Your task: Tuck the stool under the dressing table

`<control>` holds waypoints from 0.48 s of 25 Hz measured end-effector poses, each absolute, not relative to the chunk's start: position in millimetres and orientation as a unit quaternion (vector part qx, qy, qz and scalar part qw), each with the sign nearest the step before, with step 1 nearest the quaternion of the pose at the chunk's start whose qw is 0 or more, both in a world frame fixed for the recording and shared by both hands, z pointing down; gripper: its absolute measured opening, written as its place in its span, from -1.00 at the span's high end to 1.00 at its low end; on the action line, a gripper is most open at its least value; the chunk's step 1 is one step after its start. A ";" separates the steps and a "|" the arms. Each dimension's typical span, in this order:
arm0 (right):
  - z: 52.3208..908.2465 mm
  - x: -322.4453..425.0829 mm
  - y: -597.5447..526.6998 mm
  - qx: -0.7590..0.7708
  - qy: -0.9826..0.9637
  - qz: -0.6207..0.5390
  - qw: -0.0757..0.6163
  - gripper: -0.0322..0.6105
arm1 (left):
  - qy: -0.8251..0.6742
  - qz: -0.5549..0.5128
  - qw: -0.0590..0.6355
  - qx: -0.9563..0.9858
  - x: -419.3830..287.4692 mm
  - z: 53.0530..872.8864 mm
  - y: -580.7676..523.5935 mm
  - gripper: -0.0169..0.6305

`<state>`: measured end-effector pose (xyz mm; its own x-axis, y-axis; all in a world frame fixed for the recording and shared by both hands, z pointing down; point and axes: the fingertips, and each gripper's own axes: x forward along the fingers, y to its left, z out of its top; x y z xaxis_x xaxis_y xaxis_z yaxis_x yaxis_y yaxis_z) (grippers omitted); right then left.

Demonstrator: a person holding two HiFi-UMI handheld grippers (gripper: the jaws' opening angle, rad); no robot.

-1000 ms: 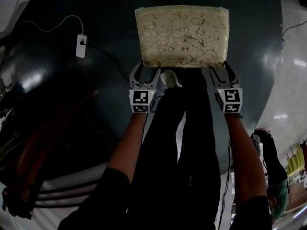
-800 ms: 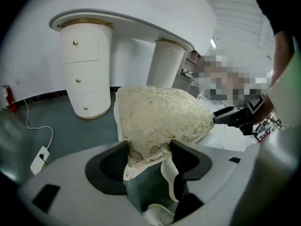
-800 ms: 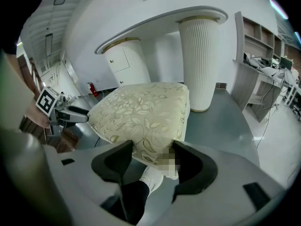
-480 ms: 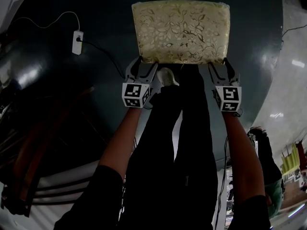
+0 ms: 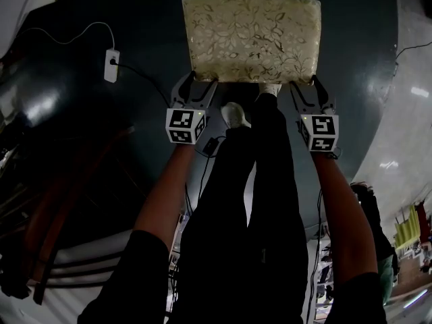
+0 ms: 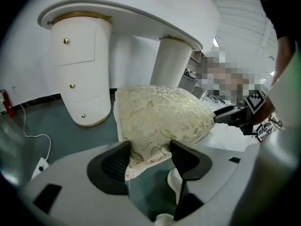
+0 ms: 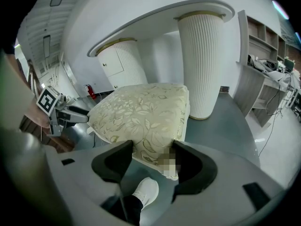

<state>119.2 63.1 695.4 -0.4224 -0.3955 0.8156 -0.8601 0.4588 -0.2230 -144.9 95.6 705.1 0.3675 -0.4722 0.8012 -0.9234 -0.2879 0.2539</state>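
The stool (image 5: 251,38), padded in cream fabric with a gold leaf pattern, stands on the dark floor in front of me. My left gripper (image 5: 194,90) is shut on its near left corner and my right gripper (image 5: 307,93) on its near right corner. In the left gripper view the cushion (image 6: 160,117) is pinched between the black pads (image 6: 113,164). The right gripper view shows the same at the other corner (image 7: 141,114). The white dressing table (image 6: 127,13) rises just beyond the stool, its top and ribbed pedestals (image 7: 200,65) facing me.
A white power strip (image 5: 111,65) with its cable lies on the floor to the left. The person's dark-trousered legs and white shoes (image 5: 237,113) stand right behind the stool. Dark wooden furniture (image 5: 54,201) is at the left, shelves (image 7: 268,55) at the right.
The stool and both grippers have moved forward, away from the person and towards the dressing table. One foot has stepped forward under the stool's near edge.
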 end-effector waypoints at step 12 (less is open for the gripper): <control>697.7 119.8 67.6 0.399 -0.784 0.331 0.341 0.09 | -0.477 0.320 0.358 0.736 -145.7 706.3 93.6 0.08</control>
<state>119.8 67.6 697.7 -0.4480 -0.4003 0.7995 -0.8522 0.4616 -0.2464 -145.7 93.6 706.3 0.3403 -0.4730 0.8127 -0.9313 -0.2892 0.2216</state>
